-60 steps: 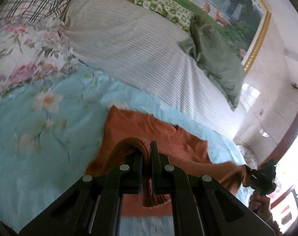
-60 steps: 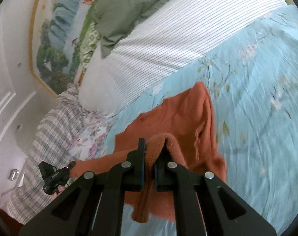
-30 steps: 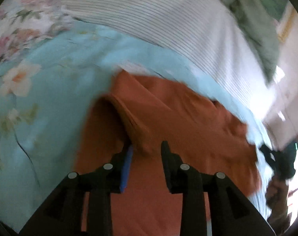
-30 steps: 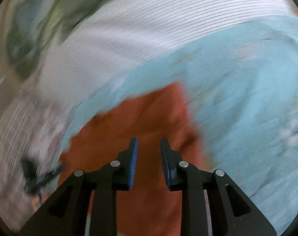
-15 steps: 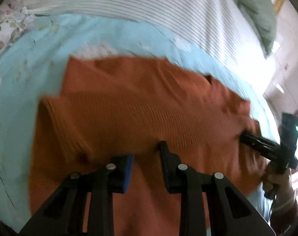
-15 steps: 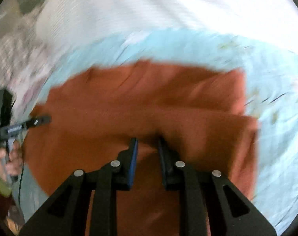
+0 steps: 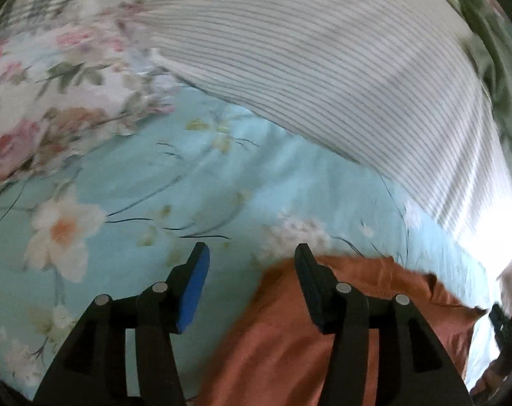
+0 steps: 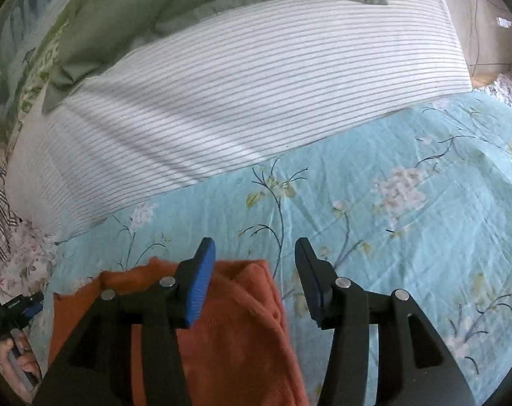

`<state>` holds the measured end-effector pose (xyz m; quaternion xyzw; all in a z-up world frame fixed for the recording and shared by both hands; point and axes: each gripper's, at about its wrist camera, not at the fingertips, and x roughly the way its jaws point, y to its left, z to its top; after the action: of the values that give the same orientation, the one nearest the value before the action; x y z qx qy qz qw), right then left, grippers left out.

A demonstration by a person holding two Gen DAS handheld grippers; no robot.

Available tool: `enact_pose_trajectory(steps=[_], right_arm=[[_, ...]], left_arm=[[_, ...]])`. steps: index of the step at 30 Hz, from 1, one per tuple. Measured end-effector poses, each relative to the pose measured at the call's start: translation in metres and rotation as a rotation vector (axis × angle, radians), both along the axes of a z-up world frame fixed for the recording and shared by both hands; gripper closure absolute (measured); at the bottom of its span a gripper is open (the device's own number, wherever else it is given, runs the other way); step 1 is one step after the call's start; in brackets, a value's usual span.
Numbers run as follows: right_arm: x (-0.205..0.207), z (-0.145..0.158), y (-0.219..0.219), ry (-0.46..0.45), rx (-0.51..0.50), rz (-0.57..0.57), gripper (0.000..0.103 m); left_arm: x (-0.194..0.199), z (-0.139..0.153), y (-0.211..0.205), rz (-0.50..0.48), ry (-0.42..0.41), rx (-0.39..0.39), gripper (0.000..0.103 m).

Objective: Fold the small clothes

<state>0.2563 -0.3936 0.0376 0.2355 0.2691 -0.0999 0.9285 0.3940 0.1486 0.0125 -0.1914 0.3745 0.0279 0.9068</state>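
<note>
Both grippers released, pulled back off the sweater
Left gripper [image 7: 251,267] and right gripper [image 8: 254,264] gape wider than before, empty; sweater [image 8: 229,331] lies on the bed [image 8: 391,209], top edge near fingertips, open sheet beyond up to the striped pillow [image 8: 239,94]

A bed fills the room, spread with a pale blue floral sheet [image 8: 374,203]. A white striped quilt [image 8: 239,101] lies bunched across it toward 12 o'clock, and a green blanket [image 8: 154,3] sits beyond that at 11. A pink-flowered cover [image 7: 53,84] lies at 10 o'clock. Bright daylight washes in at 3 o'clock in the left view. A bare wall [image 8: 475,17] stands at 1 o'clock.
</note>
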Motion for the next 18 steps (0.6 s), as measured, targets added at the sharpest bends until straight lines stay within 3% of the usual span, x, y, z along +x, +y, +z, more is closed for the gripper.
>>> enact_pose_trajectory(steps=[3, 10, 18], right_arm=[[-0.012, -0.006, 0.013, 0.011, 0.018, 0.043, 0.052], [-0.053, -0.041, 0.056, 0.083, 0.092, 0.176, 0.052], [-0.107, -0.053, 0.077, 0.078, 0.175, 0.211, 0.052]], left_arm=[[-0.020, -0.003, 0.009, -0.003, 0.006, -0.034, 0.049], [-0.113, -0.030, -0.009, -0.087, 0.053, -0.126, 0.048], [-0.204, -0.040, -0.027, -0.153, 0.015, -0.289, 0.048]])
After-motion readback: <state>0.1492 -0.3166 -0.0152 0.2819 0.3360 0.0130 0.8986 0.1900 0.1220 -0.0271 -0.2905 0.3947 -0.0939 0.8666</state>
